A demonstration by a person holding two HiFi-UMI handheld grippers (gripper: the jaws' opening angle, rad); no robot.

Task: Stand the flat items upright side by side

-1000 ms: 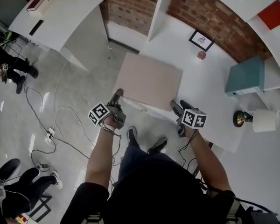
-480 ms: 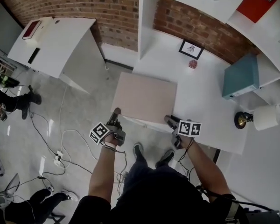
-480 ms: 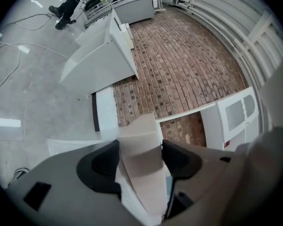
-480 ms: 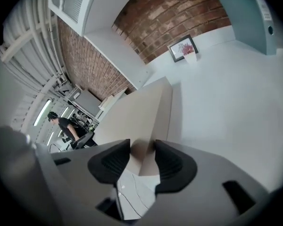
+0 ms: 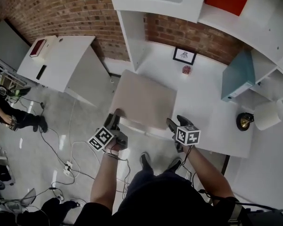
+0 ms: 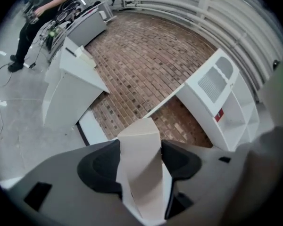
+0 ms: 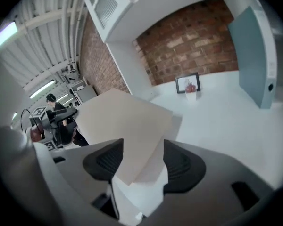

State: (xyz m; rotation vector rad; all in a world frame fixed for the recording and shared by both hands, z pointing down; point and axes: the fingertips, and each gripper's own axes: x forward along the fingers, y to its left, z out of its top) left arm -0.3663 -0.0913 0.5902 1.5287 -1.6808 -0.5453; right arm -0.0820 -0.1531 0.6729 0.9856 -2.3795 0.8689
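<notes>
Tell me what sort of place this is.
Probably a studio or lab mocked up as a home office: brick wall, white desk under white shelving, loose cables across the floor.

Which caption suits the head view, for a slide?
Person holding a flat beige box by two corners at a white desk.

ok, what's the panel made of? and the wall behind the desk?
Panel: probably cardboard or a board cover, with a matte beige face, no gloss, and a white edge in the gripper views. Can't tell which. Wall: exposed red brick, rough, with mortar lines visible.
</notes>
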